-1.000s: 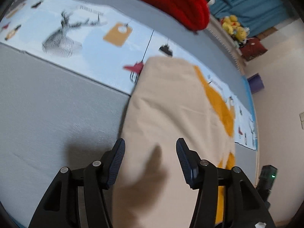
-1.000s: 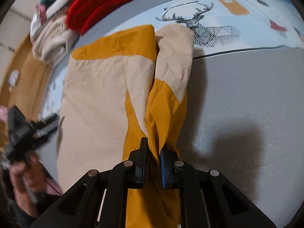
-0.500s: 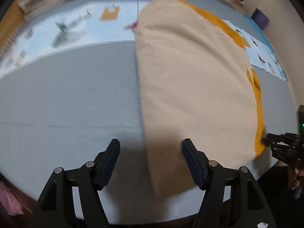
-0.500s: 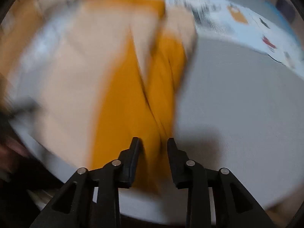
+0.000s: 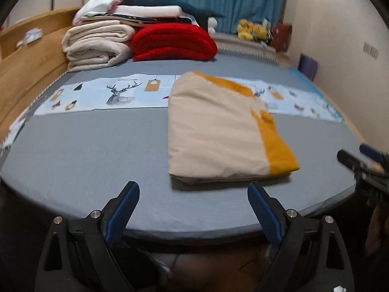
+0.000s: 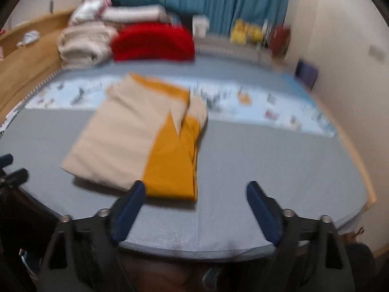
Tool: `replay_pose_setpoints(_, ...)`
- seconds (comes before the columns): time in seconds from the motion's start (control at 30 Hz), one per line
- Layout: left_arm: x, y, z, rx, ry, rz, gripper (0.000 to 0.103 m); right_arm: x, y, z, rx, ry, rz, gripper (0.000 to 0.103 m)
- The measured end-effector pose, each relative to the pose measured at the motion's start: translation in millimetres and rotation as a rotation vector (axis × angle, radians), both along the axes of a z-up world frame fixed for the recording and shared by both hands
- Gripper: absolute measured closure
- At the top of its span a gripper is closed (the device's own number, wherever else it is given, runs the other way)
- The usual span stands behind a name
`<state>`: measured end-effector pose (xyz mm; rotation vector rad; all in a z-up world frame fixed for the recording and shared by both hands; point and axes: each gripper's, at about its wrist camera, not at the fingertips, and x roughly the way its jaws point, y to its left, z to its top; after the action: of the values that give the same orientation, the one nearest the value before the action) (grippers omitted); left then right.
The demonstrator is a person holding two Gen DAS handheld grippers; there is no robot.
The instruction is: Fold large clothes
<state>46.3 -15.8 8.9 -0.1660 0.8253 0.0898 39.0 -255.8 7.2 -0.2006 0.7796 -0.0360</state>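
Observation:
A folded beige and mustard-yellow garment lies flat on the grey bed; it also shows in the right wrist view, blurred. My left gripper is open and empty, held back over the bed's near edge, short of the garment. My right gripper is open and empty, just in front of the garment's yellow near edge. The right gripper shows at the right edge of the left wrist view.
Stacked folded blankets, cream and red, sit at the far side of the bed. A light-blue printed strip crosses the bed. A wooden headboard is at the left, a wall at the right.
My right gripper let go of the yellow sleeve and opened wide. Both grippers pulled back and up from the garment to the bed's near edge. The garment now lies folded.

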Motion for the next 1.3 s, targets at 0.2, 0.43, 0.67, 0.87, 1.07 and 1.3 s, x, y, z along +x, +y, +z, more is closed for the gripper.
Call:
replay_pose_setpoints(0.2, -6, -19, -2, -0.008, 0.002, -0.013, 0.014, -33, 41, 4, 0.024, 0.015, 0.037, 0.012)
replay_pose_setpoints(0.43, 8, -14, -12, -0.017, 0.031, 0.009, 0.014, -16, 57, -15, 0.041, 0.067, 0.057, 0.012)
replay_pose_setpoints(0.67, 7, -14, -16, -0.017, 0.045, -0.001, 0.014, -13, 60, -17, 0.056, 0.066, 0.063, 0.012)
replay_pose_setpoints(0.87, 9, -16, -19, -0.022, 0.060, -0.003, 0.014, -14, 63, -18, 0.049, 0.063, 0.076, 0.012)
replay_pose_setpoints(1.07, 9, -18, -18, -0.008, 0.047, -0.008, 0.014, -14, 62, -19, 0.051, 0.061, 0.076, 0.012)
replay_pose_setpoints(1.3, 10, -17, -19, -0.020, 0.054, -0.010, 0.014, -14, 63, -19, 0.053, 0.063, 0.071, 0.012)
